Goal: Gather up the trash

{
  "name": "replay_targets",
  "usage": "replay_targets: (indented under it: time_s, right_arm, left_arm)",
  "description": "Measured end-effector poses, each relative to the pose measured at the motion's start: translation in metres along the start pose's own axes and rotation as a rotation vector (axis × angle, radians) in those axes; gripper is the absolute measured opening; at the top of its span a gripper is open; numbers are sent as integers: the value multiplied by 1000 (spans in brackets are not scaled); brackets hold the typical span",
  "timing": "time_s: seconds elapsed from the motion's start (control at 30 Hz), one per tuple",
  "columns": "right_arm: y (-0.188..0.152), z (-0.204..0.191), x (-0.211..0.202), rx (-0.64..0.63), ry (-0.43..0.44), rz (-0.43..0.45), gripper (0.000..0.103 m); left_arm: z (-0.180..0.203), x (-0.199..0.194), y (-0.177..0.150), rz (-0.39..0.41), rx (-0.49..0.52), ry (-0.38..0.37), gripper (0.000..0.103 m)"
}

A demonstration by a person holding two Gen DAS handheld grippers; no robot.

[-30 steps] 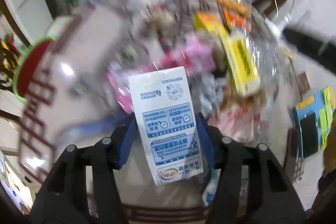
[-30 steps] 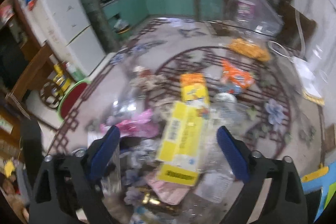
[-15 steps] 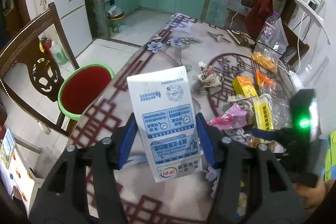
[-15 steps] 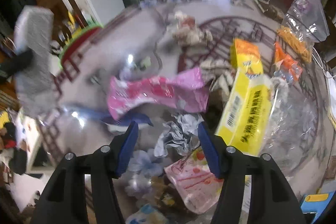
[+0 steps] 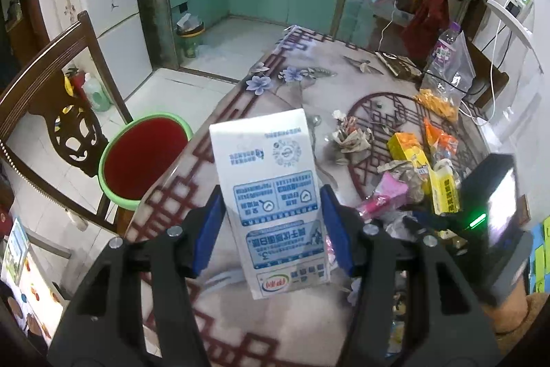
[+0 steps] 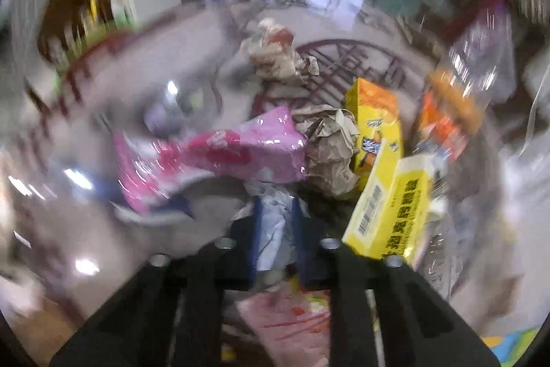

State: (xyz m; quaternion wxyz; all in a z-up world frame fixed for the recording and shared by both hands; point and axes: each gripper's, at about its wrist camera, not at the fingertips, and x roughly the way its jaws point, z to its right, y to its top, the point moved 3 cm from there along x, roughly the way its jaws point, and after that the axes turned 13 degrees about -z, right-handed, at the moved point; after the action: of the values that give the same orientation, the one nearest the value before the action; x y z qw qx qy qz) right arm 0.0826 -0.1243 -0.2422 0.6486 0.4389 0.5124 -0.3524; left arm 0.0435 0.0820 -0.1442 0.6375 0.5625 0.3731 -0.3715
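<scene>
Left wrist view
- Left hand-held gripper [image 5: 271, 226]: half open, its blue pads clamped on the sides of a white milk carton [image 5: 270, 195], which is lifted clear of the surface [image 5: 240, 315].
- Done: one piece of trash is in hand, by my reading.
- Left: a heap on the surface to the right, with a pink wrapper [image 5: 381, 198], yellow boxes [image 5: 409, 153], crumpled paper [image 5: 350, 140] and an orange packet [image 5: 440, 140].
- Around: a green-rimmed red bin [image 5: 144, 157] stands on the floor just beside the surface edge, a wooden chair [image 5: 51, 112] next to it; the bin looks the likely drop point.
- In the way: the right hand-held gripper's body [image 5: 495, 208] sits close at right.

Right wrist view (blurred)
- Right hand-held gripper [image 6: 276, 226]: its jaws have just been closing and now pinch a pale crumpled wrapper [image 6: 275, 229] in the heap.
- Crowding: pink wrapper [image 6: 220, 157], brown crumpled paper [image 6: 330, 147] and a yellow box [image 6: 392, 205] press close around; neighbours may be dragged up.
- Remaining: most of the heap.
</scene>
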Motion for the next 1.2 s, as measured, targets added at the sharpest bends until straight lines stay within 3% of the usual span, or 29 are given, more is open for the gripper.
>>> replay_targets:
  time_s: [0.27, 0.4, 0.5, 0.63, 0.83, 1.2]
  right_arm:
    - [17, 34, -26, 236, 223, 51, 0]
    - [34, 18, -46, 286, 244, 94, 0]
    - [46, 5, -72, 299, 183, 150, 1]
    - [60, -5, -102, 343, 167, 231, 1]
    - [97, -49, -118, 301, 152, 288, 1]
    - [174, -137, -84, 195, 366, 227, 1]
  left_arm:
    - [-27, 24, 27, -20, 33, -51, 54]
    - [-47, 31, 43, -25, 55, -60, 54]
    - [-67, 37, 57, -26, 70, -60, 53]
    - [-98, 48, 71, -29, 85, -40, 53]
    - [-151, 62, 90, -47, 49, -18, 53]
    - [-235, 76, 117, -48, -28, 40, 53]
